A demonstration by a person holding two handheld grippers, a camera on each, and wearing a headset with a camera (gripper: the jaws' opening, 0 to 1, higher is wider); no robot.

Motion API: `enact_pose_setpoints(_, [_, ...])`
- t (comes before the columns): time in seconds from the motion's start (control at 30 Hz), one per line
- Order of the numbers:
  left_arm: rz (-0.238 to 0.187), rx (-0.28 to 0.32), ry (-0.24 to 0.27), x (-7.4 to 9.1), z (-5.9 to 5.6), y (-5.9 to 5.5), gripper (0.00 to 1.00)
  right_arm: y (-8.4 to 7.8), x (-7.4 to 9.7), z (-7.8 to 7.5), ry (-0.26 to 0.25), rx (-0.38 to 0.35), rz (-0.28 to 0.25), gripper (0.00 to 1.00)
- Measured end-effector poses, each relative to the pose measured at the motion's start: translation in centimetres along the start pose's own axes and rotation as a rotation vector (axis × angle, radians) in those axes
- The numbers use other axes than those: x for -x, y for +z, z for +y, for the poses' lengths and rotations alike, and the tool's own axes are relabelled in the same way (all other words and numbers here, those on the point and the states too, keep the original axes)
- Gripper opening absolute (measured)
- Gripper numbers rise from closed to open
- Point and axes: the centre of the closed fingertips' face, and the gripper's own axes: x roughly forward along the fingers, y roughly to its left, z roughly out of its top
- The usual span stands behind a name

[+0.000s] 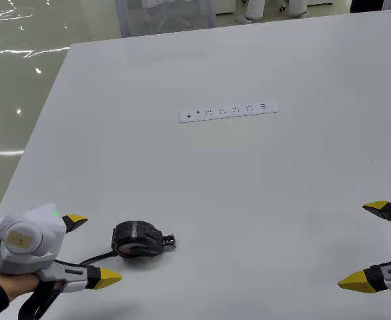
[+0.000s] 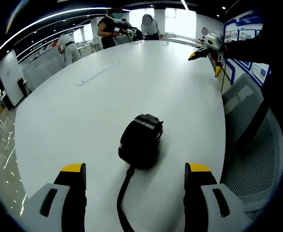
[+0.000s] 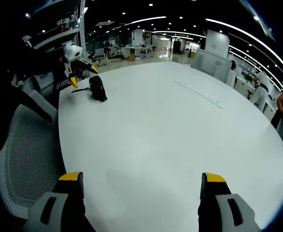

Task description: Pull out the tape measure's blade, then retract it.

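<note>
The white tabletop (image 1: 249,187) is the largest item and carries all of the work. A grey mesh chair (image 2: 250,145) stands at its near edge, beside the person. In the left gripper view, several people (image 2: 110,26) stand at the far end of the tabletop.

A long white power strip (image 1: 228,111) lies flat near the middle of the tabletop, well apart from both tools.

The left tool (image 1: 92,248) is at the lower left of the head view, held in a hand (image 1: 12,283). Its two yellow-tipped jaws are spread wide and released, with nothing gripped between them. The right tool (image 1: 363,243) is at the lower right edge of the head view. Its jaws are also spread wide and released, over bare tabletop.

The tape measure (image 1: 139,240), a black case, rests on the tabletop just ahead of the left tool's jaw tips and does not touch either jaw. It is well apart from the right tool. The blade is inside the case; its end tab (image 1: 171,240) sits at the case mouth, on the side facing the right tool.

A thin black strap (image 2: 123,198) runs from the back of the case toward the left tool, passing between its jaws in the left gripper view.
</note>
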Motion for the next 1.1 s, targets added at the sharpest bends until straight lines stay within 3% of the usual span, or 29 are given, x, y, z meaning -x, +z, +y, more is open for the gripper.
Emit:
enact_pose_setpoints(0.27, [0.064, -0.128, -0.069, -1.7, 0.3, 1.0, 0.75, 0.6, -0.6, 0.2, 0.019, 0.017, 0.006, 0.99])
enact_pose_setpoints(0.57, [0.111, -0.227, -0.126, -3.2, 0.0, 1.8, 0.71, 1.4, -1.3, 0.6, 0.038, 0.042, 0.008, 0.99])
enact_pose_setpoints(0.7, [0.142, -0.251, -0.151, -3.6, -0.3, 2.1, 0.67, 1.6, -1.5, 0.8, 0.046, 0.051, 0.012, 0.99])
enact_pose_setpoints(0.77, [0.193, -0.246, -0.212, -3.8, -1.0, 1.4, 0.66, 1.8, -1.7, 0.9, 0.05, 0.055, 0.012, 0.99])
enact_pose_setpoints(1.1, [0.249, -0.296, -0.245, -5.1, -1.1, 1.9, 0.63, 3.6, -3.0, 1.5, 0.081, 0.104, -0.003, 0.99])
